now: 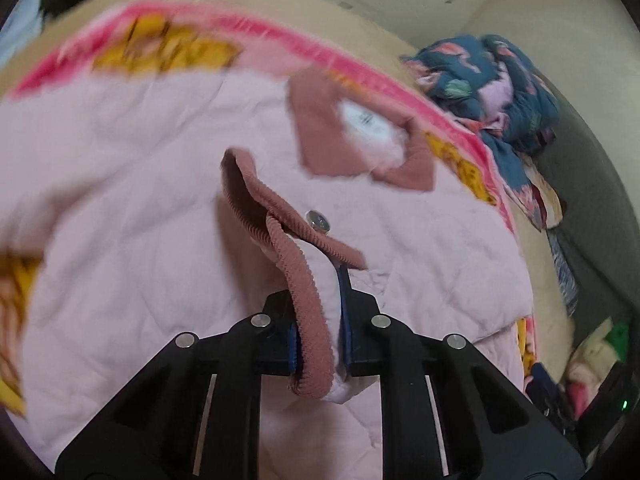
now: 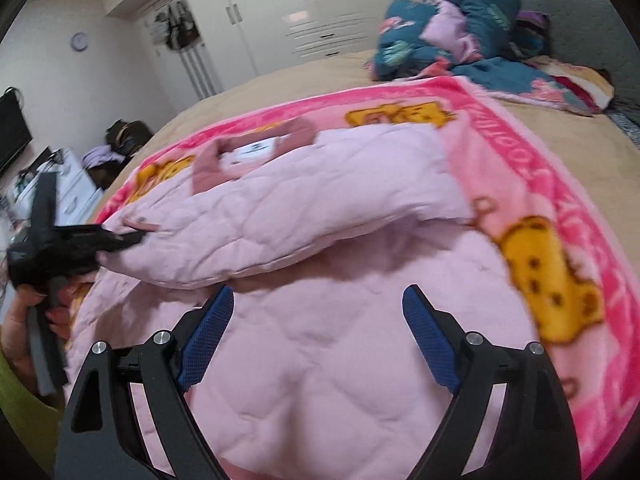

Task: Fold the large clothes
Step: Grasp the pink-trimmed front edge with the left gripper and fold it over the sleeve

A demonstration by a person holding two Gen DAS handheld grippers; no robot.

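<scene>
Centrally on the bed (image 2: pixel 280 76) lies a pink blanket (image 2: pixel 520 128) with yellow cartoon figures, and spread over it is the task garment, a pale pink quilted jacket (image 2: pixel 320 360) with a darker rose corduroy collar (image 1: pixel 320 136) and a white label inside the neck. Left wrist view: the left gripper (image 1: pixel 320 344) is closed on the jacket's sleeve cuff (image 1: pixel 308 312), a ribbed rose-coloured band with pale quilted cloth beside it, pinched between the blue pads; a metal snap button (image 1: pixel 318 221) sits on the cuff just beyond the fingertips. Much of this view is blurred. Right wrist view: the right gripper (image 2: pixel 318 336) has its jaws spread wide above the quilted body of the jacket, with nothing between the blue pads (image 2: pixel 208 336); whether the tips touch the cloth cannot be told. One sleeve or side panel is folded across the jacket's body, forming a raised ridge just beyond the right fingertips. At the left edge of this view the left gripper (image 2: pixel 132 236) is seen from the side, held by a hand (image 2: pixel 28 312), its tip at the end of the folded part. A crumpled blue flowered quilt (image 2: pixel 448 28) lies well apart at the head of the bed, before white wardrobes (image 2: pixel 300 8).
</scene>
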